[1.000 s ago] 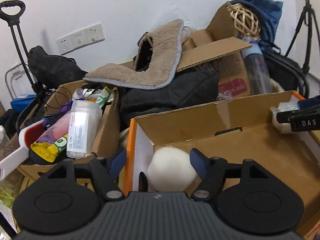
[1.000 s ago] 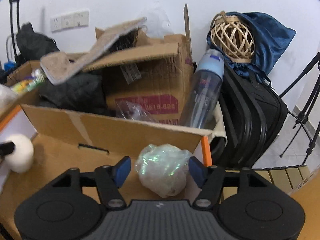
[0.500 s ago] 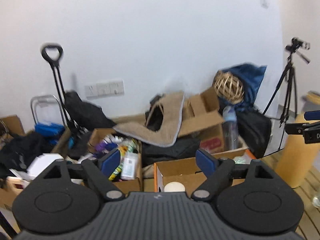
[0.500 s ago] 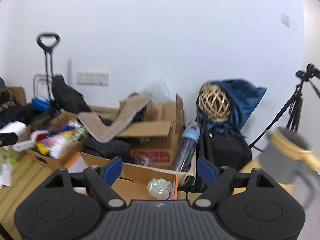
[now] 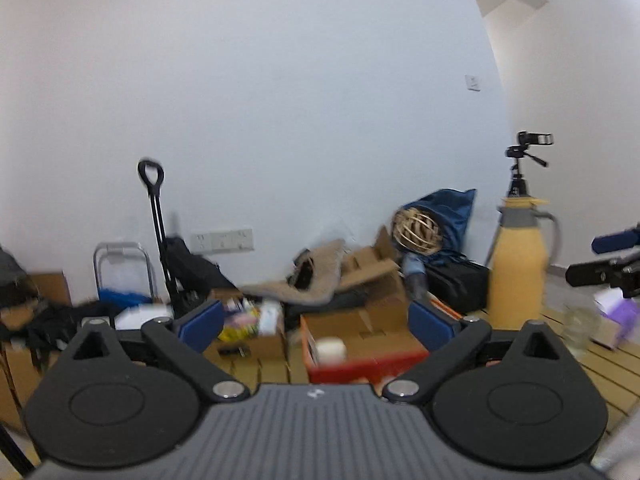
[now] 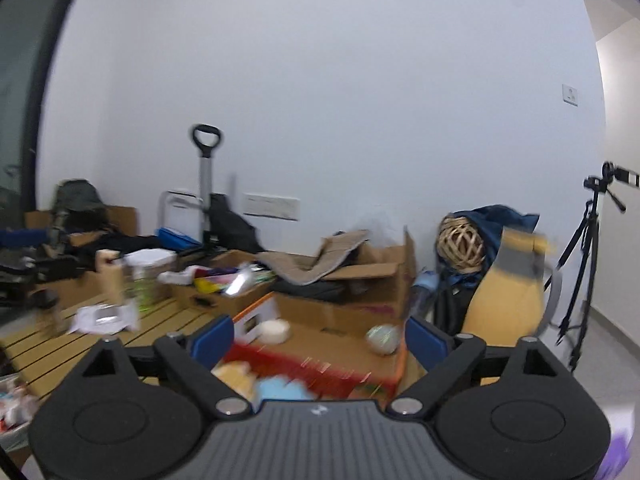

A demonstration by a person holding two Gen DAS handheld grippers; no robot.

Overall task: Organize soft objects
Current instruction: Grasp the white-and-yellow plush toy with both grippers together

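Right gripper [image 6: 316,338] wide, empty; box [image 6: 320,350] blurred.

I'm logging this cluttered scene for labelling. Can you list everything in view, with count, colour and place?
Open cardboard box: 1, brown with orange edge, centre front.
White ball: 1, in box, left side.
Iridescent ball: 1, in box, right side.
Beige fleece mat: 1, draped over rear boxes.
Wicker ball: 1, tan, on blue bag.
Yellow jug: 1, grey top, right of box.
Tripod: 1, black, far right.
Trolley handle: 1, black, against wall.
Left gripper: open, empty.
Right gripper: open, empty.
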